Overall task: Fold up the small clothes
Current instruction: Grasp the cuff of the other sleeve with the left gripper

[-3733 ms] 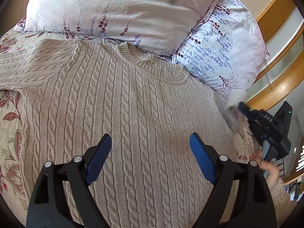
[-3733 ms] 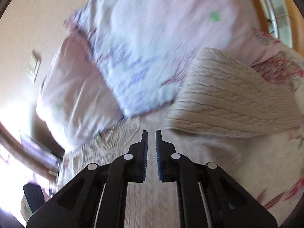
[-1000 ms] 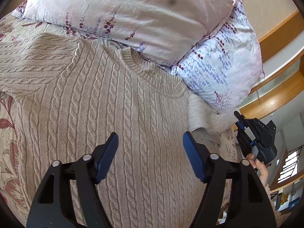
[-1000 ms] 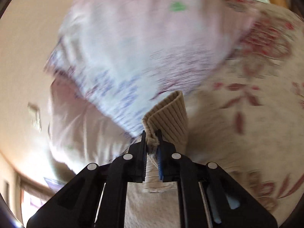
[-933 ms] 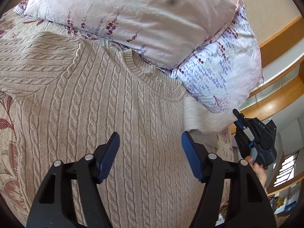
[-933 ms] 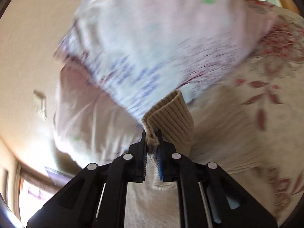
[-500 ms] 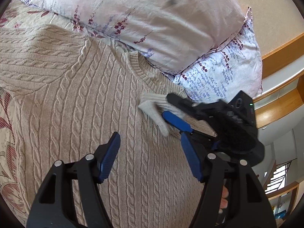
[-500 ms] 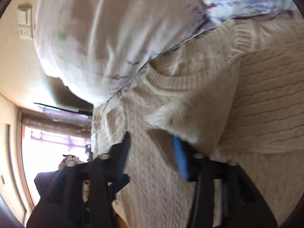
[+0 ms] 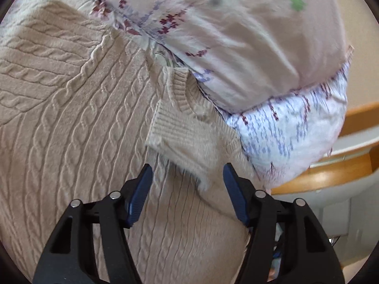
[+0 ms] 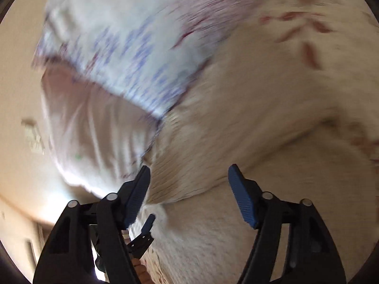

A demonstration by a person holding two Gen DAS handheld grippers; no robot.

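Note:
A beige cable-knit sweater point(image 9: 71, 142) lies flat on the bed, its neckline point(image 9: 180, 90) against the pillows. One sleeve point(image 9: 189, 142) is folded across the chest, its ribbed cuff point(image 9: 165, 123) lying loose. My left gripper point(image 9: 187, 165) hovers just short of this sleeve; its jaws are closing, with sleeve fabric below the gap and neither pad pressing on it. In the blurred right wrist view my right gripper point(image 10: 189, 166) is over the sweater point(image 10: 236, 142) with jaws opening and nothing held. The left gripper's blue pad point(image 10: 148, 224) shows at the lower left there.
A pink floral pillow point(image 9: 236, 23) and a white pillow with lavender print point(image 9: 296, 130) sit right behind the neckline. A wooden ledge point(image 9: 331, 177) runs at the right. The floral bedspread point(image 10: 308, 35) surrounds the sweater. A hand point(image 10: 139, 269) shows at the bottom of the right wrist view.
The right gripper carried the sleeve cuff over onto the sweater's chest, let it go and left the left wrist view. My left gripper moved toward the folded sleeve and its jaws narrowed.

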